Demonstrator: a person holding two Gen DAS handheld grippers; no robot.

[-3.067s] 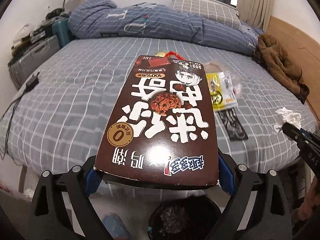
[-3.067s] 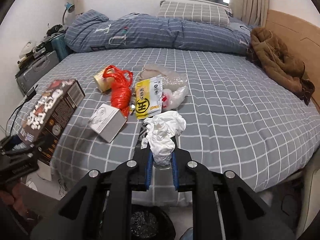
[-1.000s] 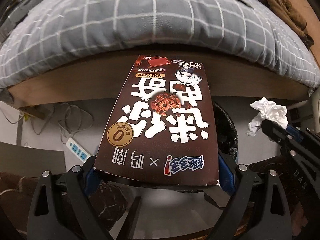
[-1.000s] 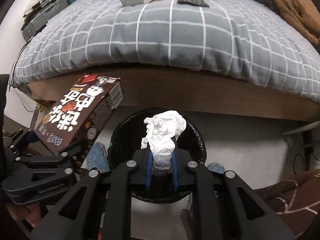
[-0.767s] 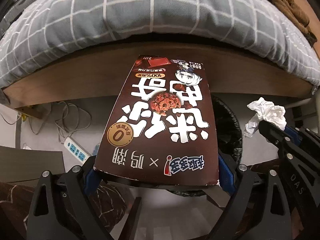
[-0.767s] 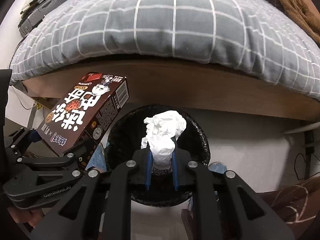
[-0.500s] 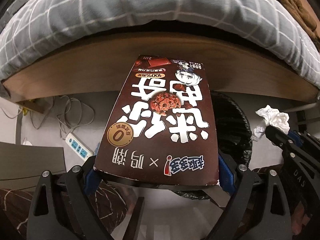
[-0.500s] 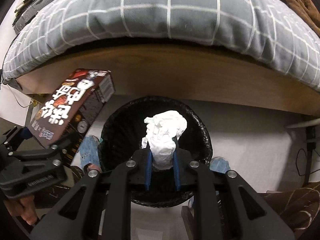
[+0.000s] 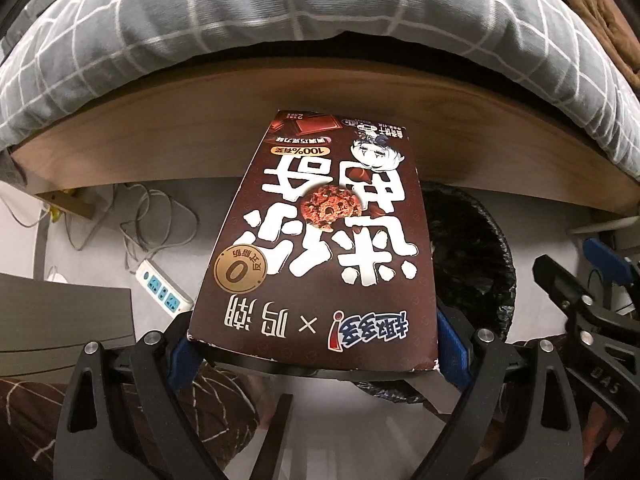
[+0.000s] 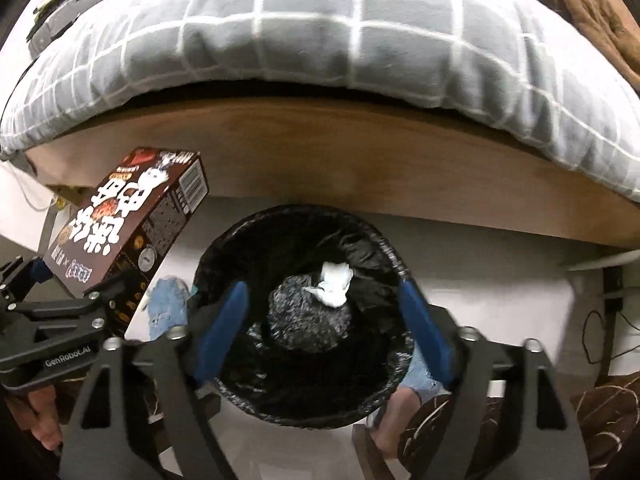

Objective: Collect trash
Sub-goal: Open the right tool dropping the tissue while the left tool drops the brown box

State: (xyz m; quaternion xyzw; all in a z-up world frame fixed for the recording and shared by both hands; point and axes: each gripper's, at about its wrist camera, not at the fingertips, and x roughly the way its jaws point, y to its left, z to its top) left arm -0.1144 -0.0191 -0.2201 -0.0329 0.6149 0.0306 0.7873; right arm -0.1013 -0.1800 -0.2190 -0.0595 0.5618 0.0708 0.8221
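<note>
Bedroom floor at the foot of a bed, grey checked duvet (image 10: 320, 32) hanging over a wooden bed frame (image 10: 360, 152). Black-lined trash bin (image 10: 224, 248) stands on the pale floor just in front of the frame. White crumpled tissue (image 10: 334, 282) lies inside the bin, on the bag near its bottom, clear of both blue pads. Right gripper (image 10: 324, 328) hangs straight over the bin mouth, jaws opening and already spread wide, nothing between them; blue pads (image 10: 222, 320) frame the bin's inside.

Left gripper (image 9: 316, 352) pinches the near end of a brown cookie box (image 9: 320, 240), white lettering up, pads pressed on both side edges. Box is held in the air, tilted, just left of the bin rim in the right wrist view (image 10: 124, 224), not yet over the opening. In the left wrist view the bin (image 9: 472, 248) shows partly behind the box's right edge, and the right gripper's finger (image 9: 568, 292) sits at the right border.

White power strip (image 9: 162, 290) and loose cables (image 9: 152, 216) lie on the floor to the left. Brown garment (image 10: 600, 12) on the bed's far right.
</note>
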